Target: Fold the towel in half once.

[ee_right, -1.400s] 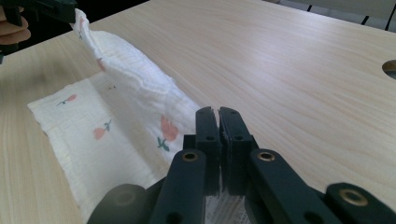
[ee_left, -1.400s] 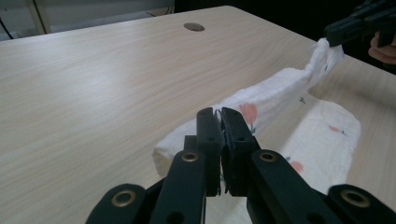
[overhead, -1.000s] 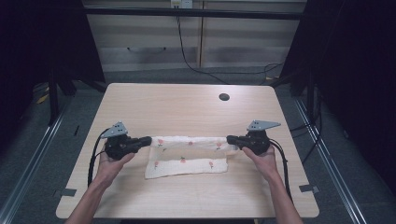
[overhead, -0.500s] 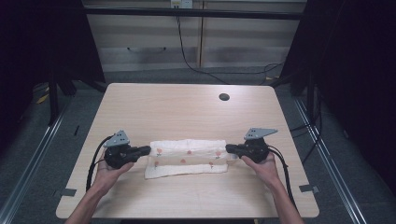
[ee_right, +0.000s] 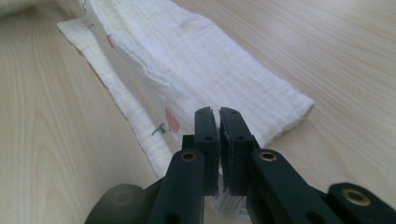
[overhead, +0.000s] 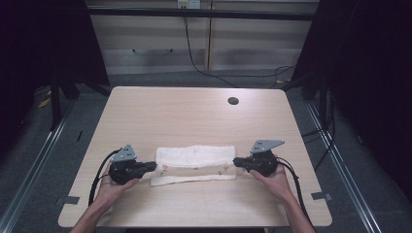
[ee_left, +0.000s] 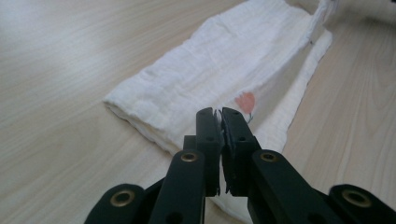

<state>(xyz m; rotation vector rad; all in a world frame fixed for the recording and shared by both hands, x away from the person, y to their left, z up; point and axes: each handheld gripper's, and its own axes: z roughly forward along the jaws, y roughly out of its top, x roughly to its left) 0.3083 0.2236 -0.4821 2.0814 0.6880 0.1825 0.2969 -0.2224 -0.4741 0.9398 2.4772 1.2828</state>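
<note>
While both claws pinch its ends, cloth (overhead: 194, 162) lies folded.

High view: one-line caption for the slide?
Person's left gripper and right gripper pinch opposite ends of a folded white cloth on the wooden table.

The pale wooden table (overhead: 194, 116) was evenly lit from above while the room to its left and right lay nearly black. The high view was soft and a little grainy. In both gripper views the folded white muslin cloth (ee_left: 224, 74) was bright and sharp at mid-distance, its far end blurred, and the near black jaw bases were out of focus.
</note>
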